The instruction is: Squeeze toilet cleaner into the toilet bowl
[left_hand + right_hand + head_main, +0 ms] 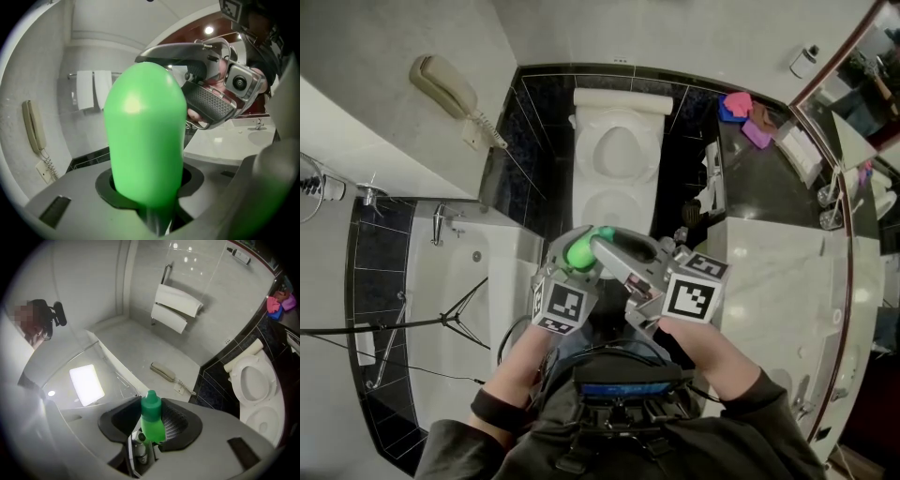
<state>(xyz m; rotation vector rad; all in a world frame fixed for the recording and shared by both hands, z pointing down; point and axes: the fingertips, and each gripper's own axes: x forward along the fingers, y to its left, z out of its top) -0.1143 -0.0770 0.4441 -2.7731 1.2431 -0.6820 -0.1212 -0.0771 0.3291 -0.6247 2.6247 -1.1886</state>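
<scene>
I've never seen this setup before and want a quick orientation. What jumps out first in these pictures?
The bright green bottle stands out, held at the centre in the left gripper's jaws, its cap clamped between the right gripper's jaws. Straight ahead, the white toilet with its lid up gleams against black tiles, and a beige wall phone hangs at the upper left.

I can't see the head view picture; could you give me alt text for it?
Seen from above, a person's left hand-held gripper holds a green bottle and the right hand-held gripper grips its tip, in front of an open white toilet. A bathtub lies at left, a pale counter at right.
</scene>
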